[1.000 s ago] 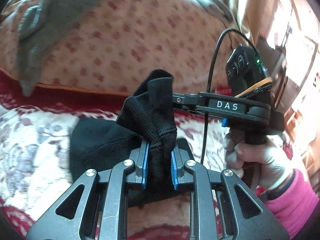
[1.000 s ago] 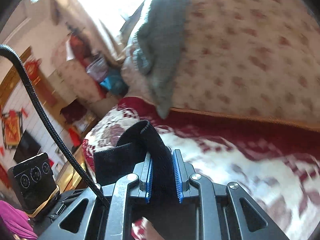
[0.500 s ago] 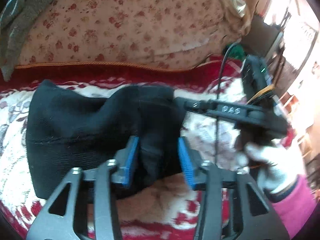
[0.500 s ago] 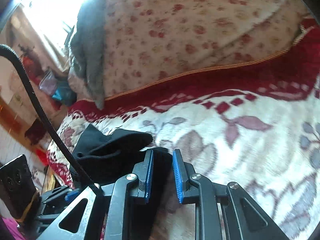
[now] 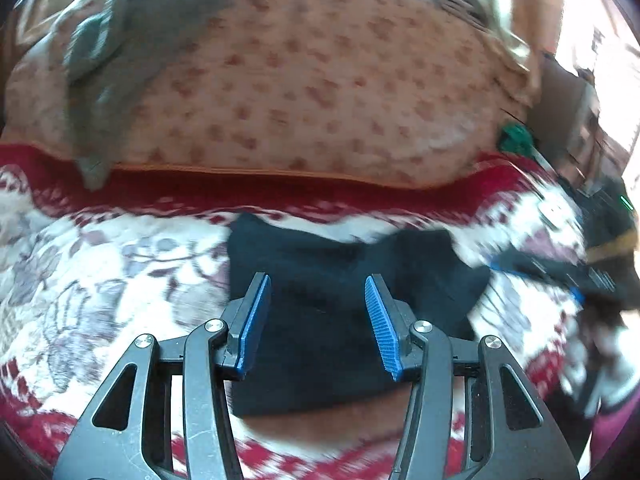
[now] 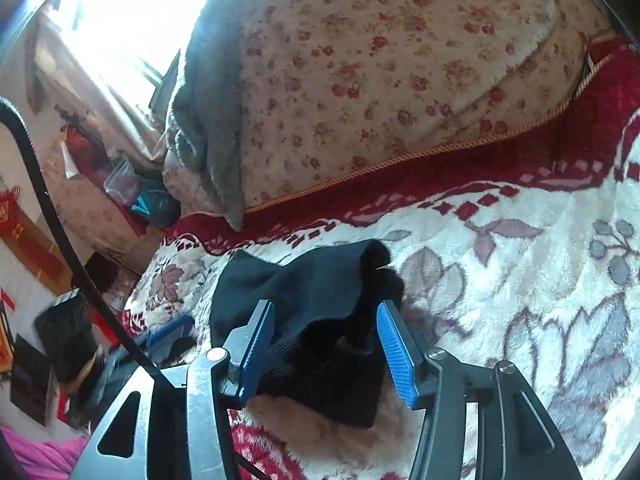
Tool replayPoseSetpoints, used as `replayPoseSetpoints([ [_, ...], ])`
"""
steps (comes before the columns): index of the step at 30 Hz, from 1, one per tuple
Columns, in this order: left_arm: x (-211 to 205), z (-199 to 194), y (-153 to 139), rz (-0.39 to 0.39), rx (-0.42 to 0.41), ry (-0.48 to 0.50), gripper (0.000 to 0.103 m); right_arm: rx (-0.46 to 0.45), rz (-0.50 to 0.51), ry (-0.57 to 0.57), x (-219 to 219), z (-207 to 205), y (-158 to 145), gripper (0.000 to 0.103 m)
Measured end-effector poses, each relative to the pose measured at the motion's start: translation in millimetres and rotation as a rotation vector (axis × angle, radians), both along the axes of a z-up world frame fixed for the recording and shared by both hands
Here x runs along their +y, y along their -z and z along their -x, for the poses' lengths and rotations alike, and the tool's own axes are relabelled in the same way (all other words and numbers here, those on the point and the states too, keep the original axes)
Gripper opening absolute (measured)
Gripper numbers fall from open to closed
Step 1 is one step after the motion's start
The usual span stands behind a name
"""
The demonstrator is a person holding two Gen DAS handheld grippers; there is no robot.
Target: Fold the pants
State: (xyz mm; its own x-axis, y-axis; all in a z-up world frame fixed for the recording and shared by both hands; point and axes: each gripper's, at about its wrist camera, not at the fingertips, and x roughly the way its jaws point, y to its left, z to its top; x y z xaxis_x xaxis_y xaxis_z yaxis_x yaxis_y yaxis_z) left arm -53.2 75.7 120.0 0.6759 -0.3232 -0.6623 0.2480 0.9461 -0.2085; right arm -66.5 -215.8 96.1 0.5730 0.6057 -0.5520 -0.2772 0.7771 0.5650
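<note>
Both grippers are standing open over the black pants, which are lying folded in a compact bundle on the blanket. In the left wrist view, the left gripper is showing its blue pads spread wide, with the dark cloth lying between and beyond them; nothing is being pinched. The pants are sitting near the middle of that view, their far edge reaching toward the red border of the blanket. The picture is blurring toward the right, where the right gripper is appearing only as a dark smear.

In the right wrist view, the right gripper is likewise holding its jaws apart. The pants are lying bunched between the two pads, the cloth rising in a rumpled fold at its far right corner. Whether the fabric is touching either pad cannot be told. A black cable is curving down the left side of this view.

Behind the pants, a floral quilt is piling up against the red edge of the blanket, and a grey cloth is draping down its left side. The same quilt and grey cloth are filling the top of the left view.
</note>
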Motion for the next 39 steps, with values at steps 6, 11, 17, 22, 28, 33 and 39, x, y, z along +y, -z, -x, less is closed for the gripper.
replayPoseSetpoints([
  [6,19.4,-24.8,10.6,0.050,0.060,-0.066,0.049,0.013,0.096,-0.038,32.6,-7.1,-7.9,0.051],
  [11,10.2,-37.4,14.1,0.022,0.055,-0.052,0.049,0.071,0.205,-0.036,41.2,-16.9,10.0,0.052],
  [17,8.2,-61.2,28.2,-0.033,0.083,-0.114,0.049,0.039,0.150,-0.082,32.4,-10.2,21.3,0.023],
  [22,19.3,-75.8,41.0,-0.004,0.137,-0.149,0.049,-0.027,0.201,-0.126,38.2,7.9,13.8,0.014],
  [28,14.6,-74.5,47.3,-0.036,0.117,-0.157,0.049,-0.020,0.287,-0.109,37.4,6.3,13.1,0.009],
  [33,9.1,-73.1,58.7,-0.076,0.095,-0.175,0.053,0.018,0.326,-0.112,38.4,1.7,26.0,0.009],
  [39,14.7,-69.5,52.4,-0.050,0.112,-0.163,0.053,0.039,0.330,-0.079,33.6,2.5,20.8,0.009],
])
